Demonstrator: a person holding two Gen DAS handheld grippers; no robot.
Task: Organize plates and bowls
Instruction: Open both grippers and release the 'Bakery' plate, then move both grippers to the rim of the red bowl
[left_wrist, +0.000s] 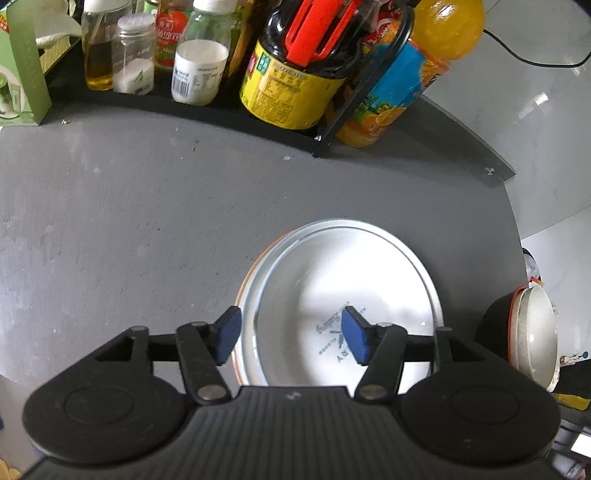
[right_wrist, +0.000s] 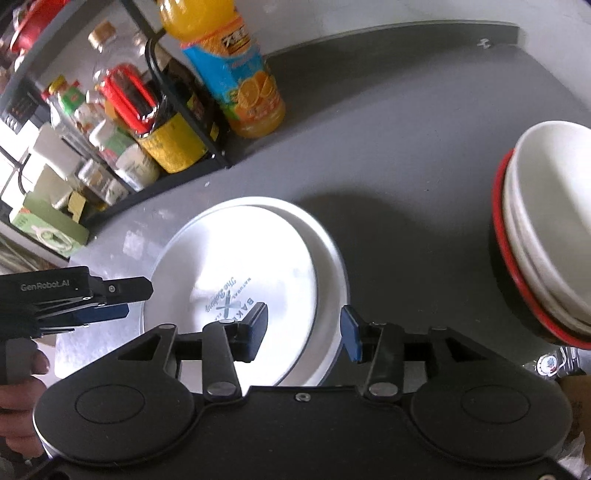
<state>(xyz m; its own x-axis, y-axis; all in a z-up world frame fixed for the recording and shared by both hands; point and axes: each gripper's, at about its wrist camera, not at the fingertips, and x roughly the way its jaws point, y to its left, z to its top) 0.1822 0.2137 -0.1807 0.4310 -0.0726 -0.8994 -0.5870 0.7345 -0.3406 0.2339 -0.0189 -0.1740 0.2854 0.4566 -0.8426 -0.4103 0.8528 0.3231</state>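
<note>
Left wrist view: left gripper spread wide, holding nothing, hanging right over the near rim of the white plates. Plates stacked just ahead of the blue pads, top one printed, a bit off-center on the one under it. Bowls off to the right, nested in a pile.

Right wrist view: right gripper also spread apart, empty, above the plates' near edge. Bowls far right, white ones sitting inside a red-rimmed one.

Looks nearly done: plates piled, bowls piled. Maybe left: nudging the top plate straight. Cannot see any loose dishes.
</note>
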